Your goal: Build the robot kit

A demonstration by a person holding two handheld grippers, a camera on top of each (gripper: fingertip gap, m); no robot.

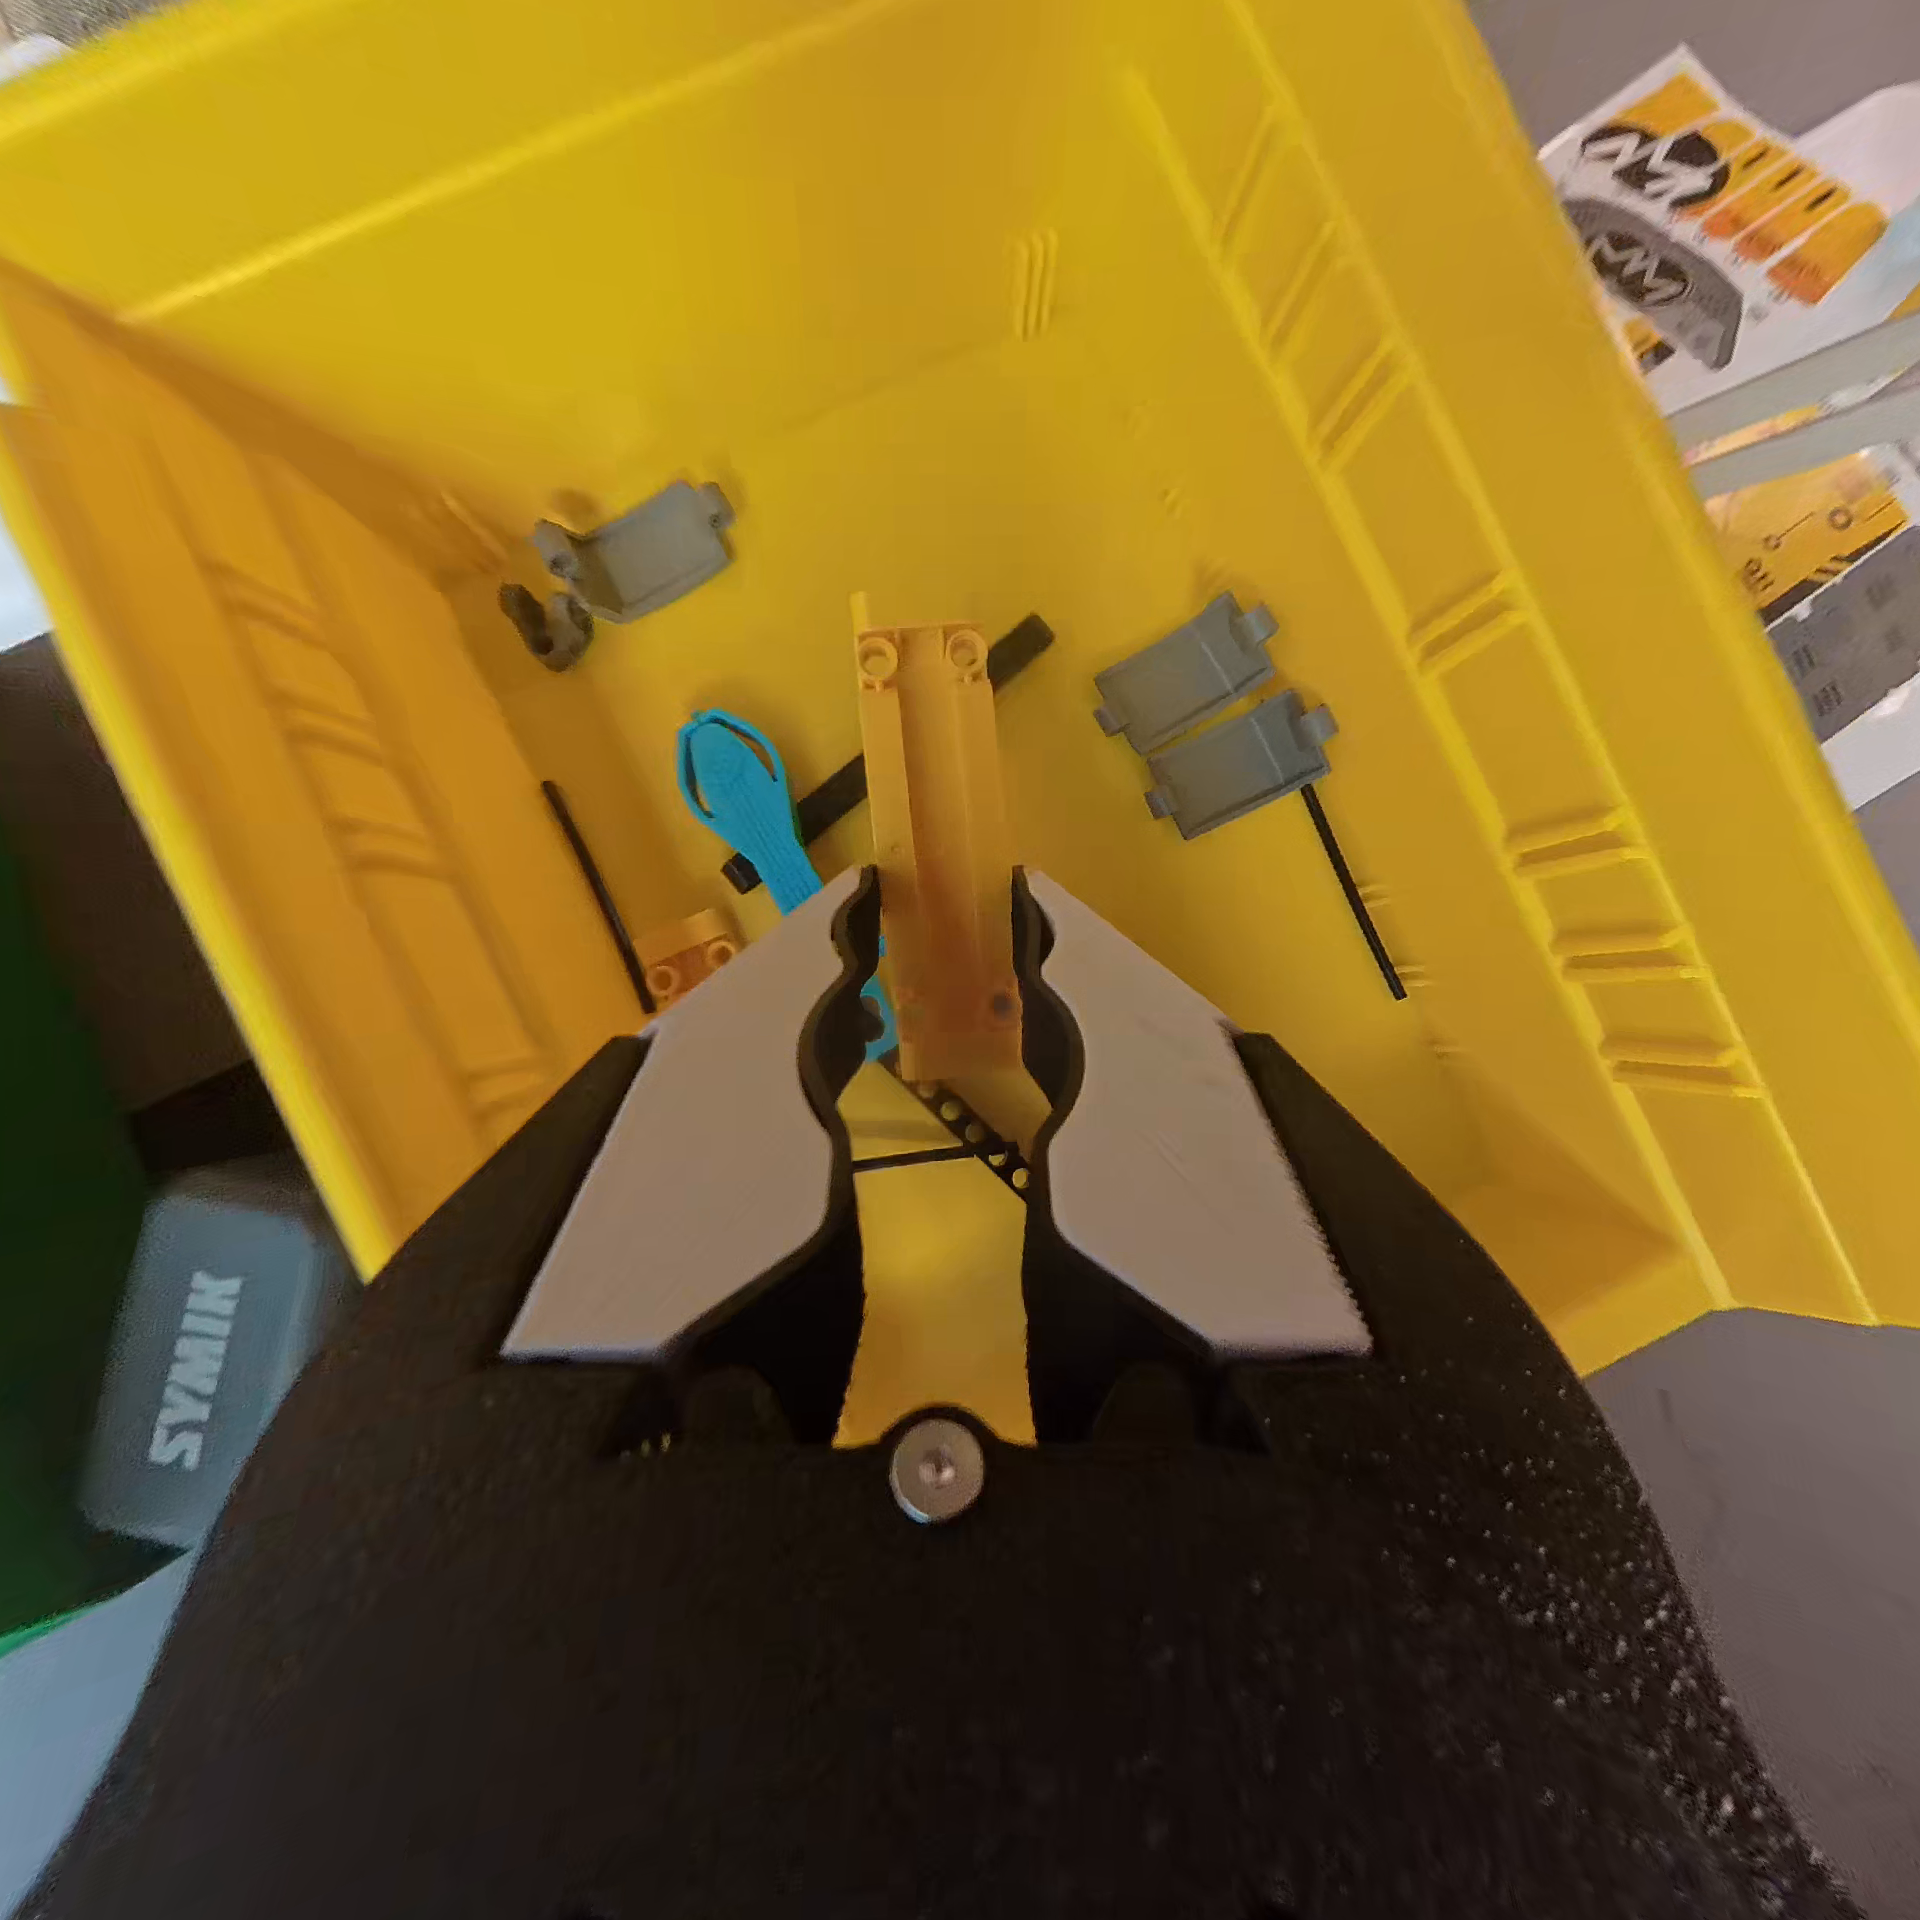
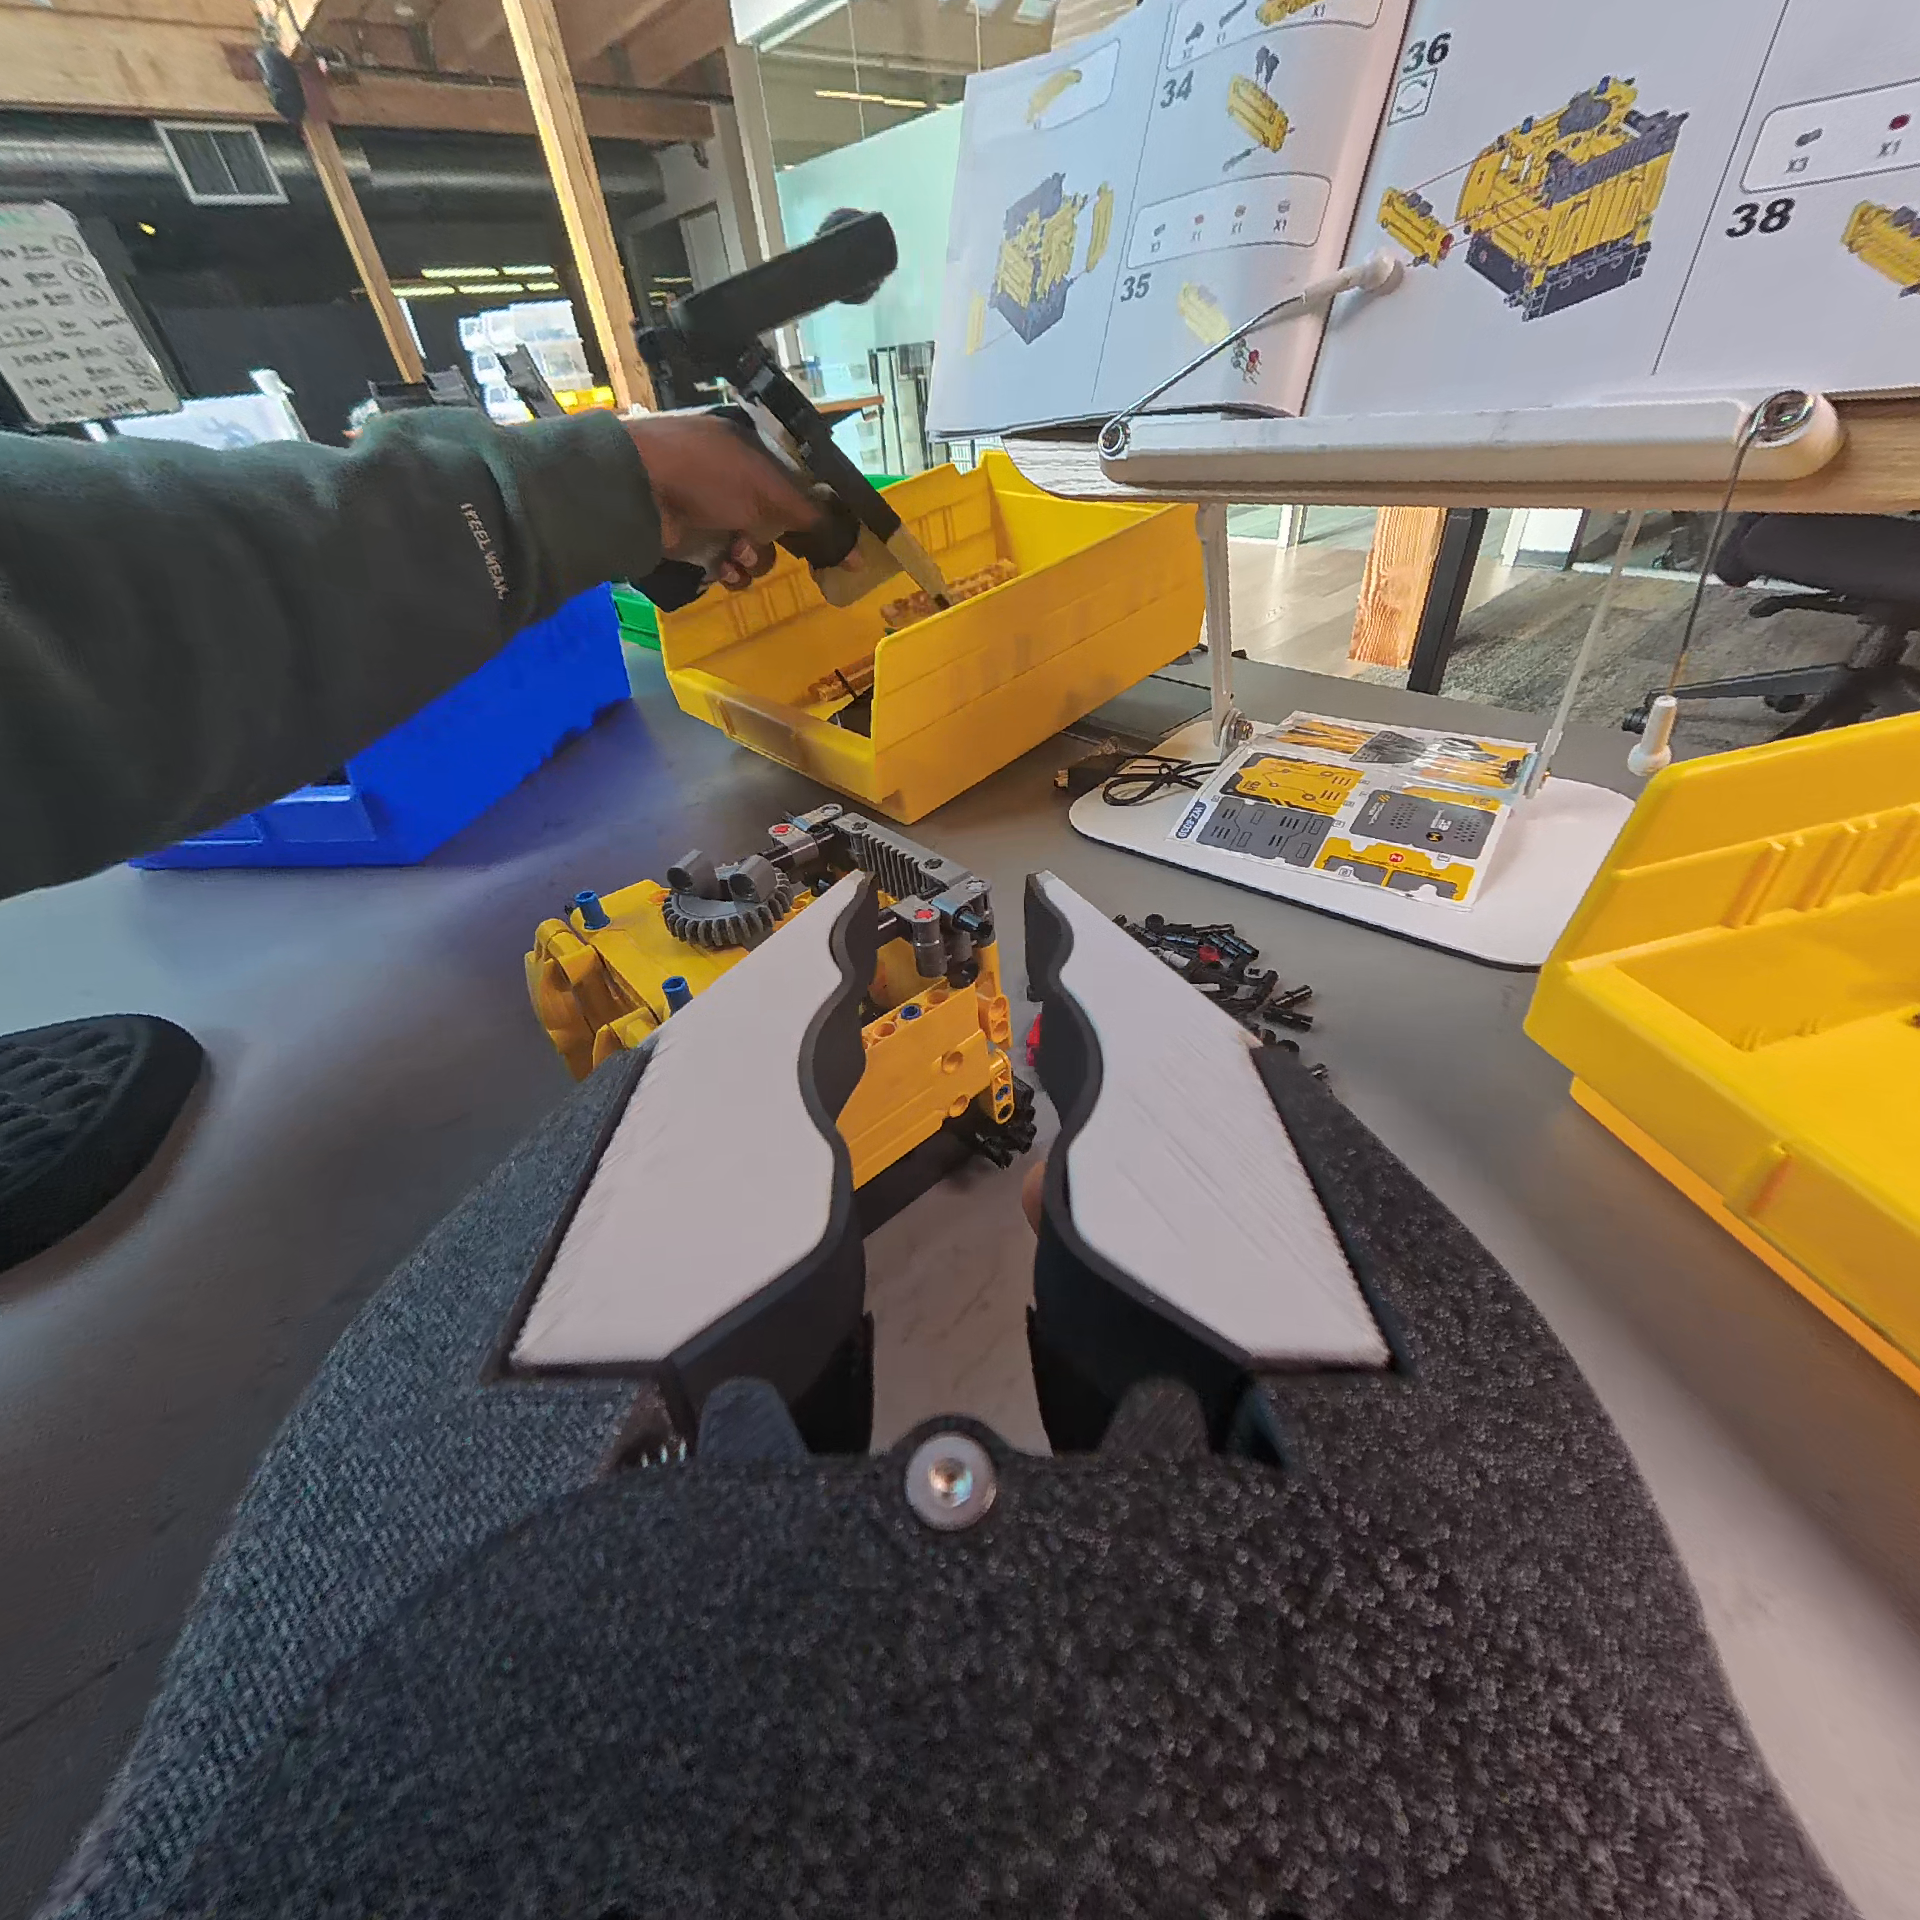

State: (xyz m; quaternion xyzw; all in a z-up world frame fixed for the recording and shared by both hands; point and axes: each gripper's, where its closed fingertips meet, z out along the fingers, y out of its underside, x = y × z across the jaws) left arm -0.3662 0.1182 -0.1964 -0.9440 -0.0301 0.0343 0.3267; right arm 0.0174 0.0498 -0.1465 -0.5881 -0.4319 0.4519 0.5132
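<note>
Our left gripper [image 1: 943, 914] is clamped on a long yellow-orange plastic beam [image 1: 928, 790], pointing away over the yellow bin [image 1: 727, 260]; our right gripper [image 2: 945, 914], jaws apart, hovers near the yellow brick model [image 2: 935, 1039].

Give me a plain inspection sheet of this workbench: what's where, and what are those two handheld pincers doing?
Surface: grey table, bare toward the near left.
Job's things: half-built yellow brick model; long yellow brick piece over the yellow bin; open instruction booklet on a stand.
Clutter: grey curved panels, blue strap and black rods in that bin; small black pins; sticker sheets; blue bin; second yellow bin.
Grippers: left tool shut on the long yellow brick piece; right tool open, hovering near the model.
Cables: black cord by the stand base.
Surroundings: timber posts, office chair.
</note>
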